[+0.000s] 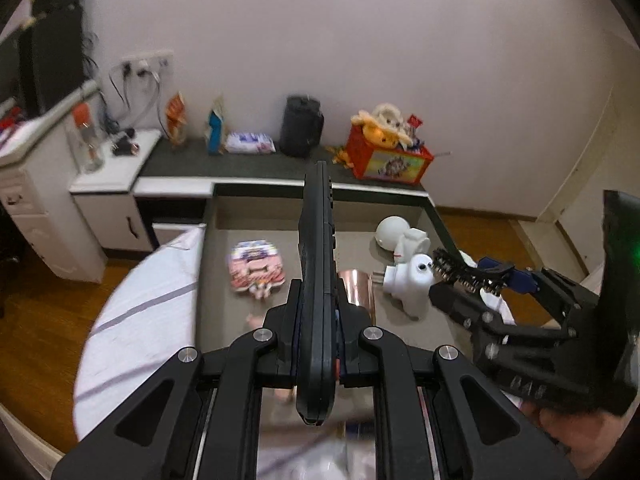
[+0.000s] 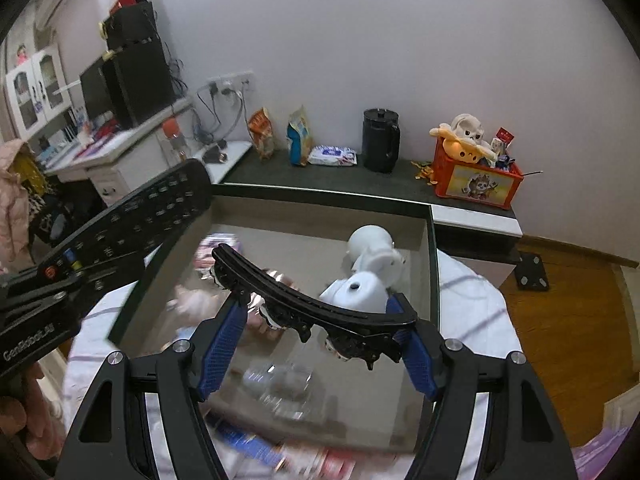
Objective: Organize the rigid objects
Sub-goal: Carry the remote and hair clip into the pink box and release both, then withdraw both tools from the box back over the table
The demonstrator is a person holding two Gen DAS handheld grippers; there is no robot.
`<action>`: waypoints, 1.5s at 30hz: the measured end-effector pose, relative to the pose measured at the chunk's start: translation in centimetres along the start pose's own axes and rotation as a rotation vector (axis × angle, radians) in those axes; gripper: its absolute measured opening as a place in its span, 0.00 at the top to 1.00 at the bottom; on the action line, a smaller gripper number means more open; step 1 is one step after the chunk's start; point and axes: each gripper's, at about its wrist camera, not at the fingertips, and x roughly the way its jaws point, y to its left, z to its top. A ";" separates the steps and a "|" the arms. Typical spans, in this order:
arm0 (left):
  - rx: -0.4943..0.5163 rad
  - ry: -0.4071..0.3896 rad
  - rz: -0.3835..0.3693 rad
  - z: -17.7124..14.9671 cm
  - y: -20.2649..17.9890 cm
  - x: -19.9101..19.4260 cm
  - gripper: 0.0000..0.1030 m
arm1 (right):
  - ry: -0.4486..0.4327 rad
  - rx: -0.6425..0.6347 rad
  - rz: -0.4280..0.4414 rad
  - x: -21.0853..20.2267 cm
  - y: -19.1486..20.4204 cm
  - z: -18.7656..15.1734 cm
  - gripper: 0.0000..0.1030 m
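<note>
Remote [image 1: 316,280] is pinched edge-on in the left gripper [image 1: 316,312], its long axis running straight out along the fingers, toward the grey tray [image 1: 224,264] below and ahead. The right gripper [image 2: 320,320], jaws partly spread, clamps a curved black brush [image 2: 304,304] crosswise, bristles down. Both are held above the tray, the right one nearer the white figurine [image 2: 368,276]. My guess is each item gets set down in the tray; the remote's length points at the far wall [image 1: 260,208].
</note>
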 end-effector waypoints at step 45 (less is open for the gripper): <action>0.005 -0.119 0.220 -11.5 -2.6 -14.9 0.01 | -0.099 0.078 0.015 -13.9 2.7 -10.6 0.18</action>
